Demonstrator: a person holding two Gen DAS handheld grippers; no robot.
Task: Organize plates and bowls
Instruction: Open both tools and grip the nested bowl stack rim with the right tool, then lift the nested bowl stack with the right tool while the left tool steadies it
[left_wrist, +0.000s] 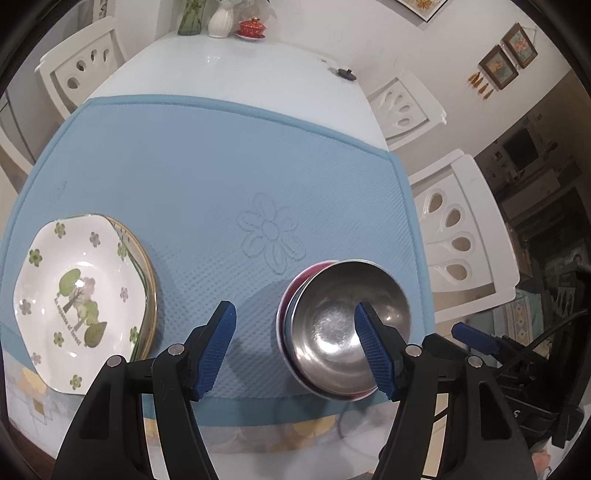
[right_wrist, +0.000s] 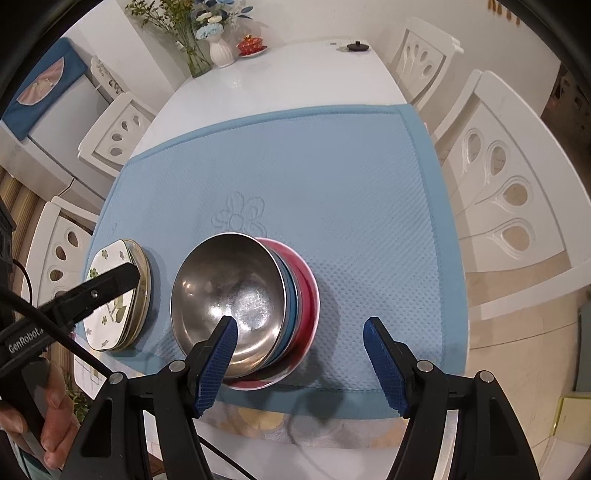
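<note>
A steel bowl (left_wrist: 332, 332) sits nested on a blue bowl and a red bowl (right_wrist: 308, 291) near the front of the blue mat (left_wrist: 221, 166). My left gripper (left_wrist: 295, 308) is open. One pad hangs over the bowl's hollow and the other over bare mat, so it straddles the stack's left rim without pressing. My right gripper (right_wrist: 300, 322) is open and straddles the right rim the same way. A flowered white plate (left_wrist: 77, 291) tops a short stack of plates at the mat's left. In the right wrist view the steel bowl (right_wrist: 229, 291) and the plates (right_wrist: 110, 306) show too.
The mat lies on a white table (left_wrist: 240, 70) with vases and a red lidded cup (left_wrist: 252, 27) at the far end. White chairs (right_wrist: 517, 206) stand along both sides. A hand (right_wrist: 55, 428) holds the left gripper (right_wrist: 110, 284) at the front left.
</note>
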